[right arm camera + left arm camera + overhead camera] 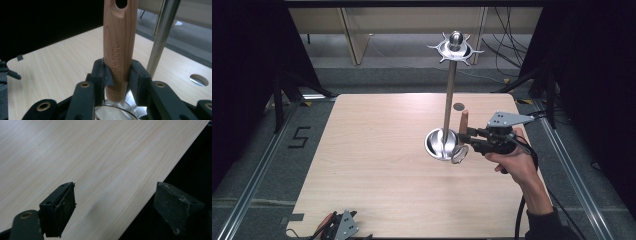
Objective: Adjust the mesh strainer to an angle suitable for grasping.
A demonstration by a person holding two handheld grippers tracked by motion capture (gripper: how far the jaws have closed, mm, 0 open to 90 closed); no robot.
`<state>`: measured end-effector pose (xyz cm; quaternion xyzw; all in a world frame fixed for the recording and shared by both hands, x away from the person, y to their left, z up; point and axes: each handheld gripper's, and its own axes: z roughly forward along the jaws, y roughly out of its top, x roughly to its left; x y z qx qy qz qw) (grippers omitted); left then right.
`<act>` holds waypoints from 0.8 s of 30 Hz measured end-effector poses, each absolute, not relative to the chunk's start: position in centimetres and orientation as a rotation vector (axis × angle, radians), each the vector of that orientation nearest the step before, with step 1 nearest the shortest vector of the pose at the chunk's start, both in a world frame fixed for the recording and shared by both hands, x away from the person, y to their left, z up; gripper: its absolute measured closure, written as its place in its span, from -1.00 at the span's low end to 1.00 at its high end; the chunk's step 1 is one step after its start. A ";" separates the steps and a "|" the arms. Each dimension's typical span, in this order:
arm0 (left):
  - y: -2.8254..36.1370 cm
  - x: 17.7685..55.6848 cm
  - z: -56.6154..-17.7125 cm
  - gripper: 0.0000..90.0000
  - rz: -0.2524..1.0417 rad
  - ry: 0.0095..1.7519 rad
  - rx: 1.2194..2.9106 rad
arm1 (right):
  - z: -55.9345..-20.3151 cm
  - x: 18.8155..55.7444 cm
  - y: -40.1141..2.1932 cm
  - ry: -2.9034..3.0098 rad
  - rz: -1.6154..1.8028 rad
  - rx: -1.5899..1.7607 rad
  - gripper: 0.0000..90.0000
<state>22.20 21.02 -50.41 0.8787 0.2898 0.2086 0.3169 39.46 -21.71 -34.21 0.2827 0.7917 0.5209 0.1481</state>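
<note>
Both pads of my right gripper (117, 75) pinched the upright wooden handle (119, 42), with the steel pole (162, 35) just beside it.

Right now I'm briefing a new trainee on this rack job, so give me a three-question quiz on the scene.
1. True or false: the right claw is shut on the wooden handle.
2. How does that handle stand in the grip: A lying flat, B upright, C upside down on the table?
3. What rises from the round metal base?

Key: 1 true. 2 B. 3 A tall metal pole topped with a ring of hooks.
</note>
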 end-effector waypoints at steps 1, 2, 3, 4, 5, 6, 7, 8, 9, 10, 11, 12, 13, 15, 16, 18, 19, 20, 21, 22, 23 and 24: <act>21.0 22.2 -50.4 -0.63 0.550 0.763 2.313 | -33.9 39.5 -21.7 2.279 1.497 0.825 0.53; 21.0 22.2 -50.4 -0.63 0.545 0.765 2.306 | -33.6 39.7 -21.6 2.259 1.510 0.821 0.53; 21.0 22.1 -50.4 -0.63 0.543 0.765 2.306 | -33.2 39.9 -21.5 2.269 1.517 0.814 0.53; 21.0 22.2 -50.4 -0.63 0.547 0.765 2.310 | -33.0 39.9 -21.5 2.263 1.509 0.828 0.53; 21.0 22.2 -50.4 -0.63 0.547 0.762 2.313 | -32.7 40.1 -21.5 2.250 1.506 0.802 0.53; 21.0 22.2 -50.4 -0.63 0.550 0.762 2.314 | -32.4 40.1 -21.5 2.259 1.512 0.817 0.53; 21.0 22.2 -50.4 -0.63 0.547 0.766 2.308 | -32.0 40.1 -21.4 2.251 1.511 0.827 0.53; 21.0 22.2 -50.4 -0.63 0.546 0.765 2.310 | -31.7 40.3 -21.4 2.240 1.528 0.817 0.53; 21.0 22.2 -50.4 -0.63 0.548 0.762 2.313 | -31.4 40.3 -21.4 2.234 1.524 0.821 0.53; 21.0 22.2 -50.4 -0.63 0.550 0.765 2.320 | -31.2 40.4 -21.4 2.228 1.518 0.809 0.53; 21.0 22.2 -50.4 -0.63 0.545 0.763 2.313 | -31.0 40.5 -21.4 2.222 1.515 0.796 0.53; 21.0 22.2 -50.4 -0.63 0.541 0.763 2.315 | -30.6 40.5 -21.3 2.216 1.518 0.799 0.53; 21.0 22.2 -50.4 -0.63 0.541 0.762 2.316 | -30.4 40.5 -21.2 2.216 1.519 0.809 0.53; 21.0 22.2 -50.4 -0.63 0.546 0.764 2.318 | -29.8 40.6 -21.1 2.206 1.524 0.799 0.53; 21.0 22.2 -50.4 -0.63 0.546 0.765 2.314 | -29.6 40.6 -21.1 2.208 1.517 0.798 0.53; 21.0 22.2 -50.4 -0.63 0.542 0.762 2.317 | -29.1 40.6 -21.0 2.215 1.516 0.794 0.53; 21.0 22.2 -50.4 -0.63 0.542 0.763 2.318 | -28.8 40.6 -20.9 2.212 1.504 0.799 0.53; 21.0 22.2 -50.4 -0.63 0.542 0.763 2.315 | -28.5 40.6 -20.9 2.208 1.501 0.797 0.53; 21.0 22.2 -50.4 -0.63 0.541 0.764 2.322 | -28.2 40.6 -21.0 2.204 1.500 0.803 0.53; 21.0 22.1 -50.4 -0.63 0.542 0.766 2.324 | -28.0 40.7 -21.0 2.199 1.494 0.795 0.53; 21.0 22.2 -50.4 -0.63 0.542 0.761 2.316 | -27.7 40.9 -21.1 2.185 1.492 0.795 0.53; 21.0 22.2 -50.4 -0.63 0.542 0.763 2.317 | -27.5 41.0 -21.2 2.182 1.494 0.799 0.53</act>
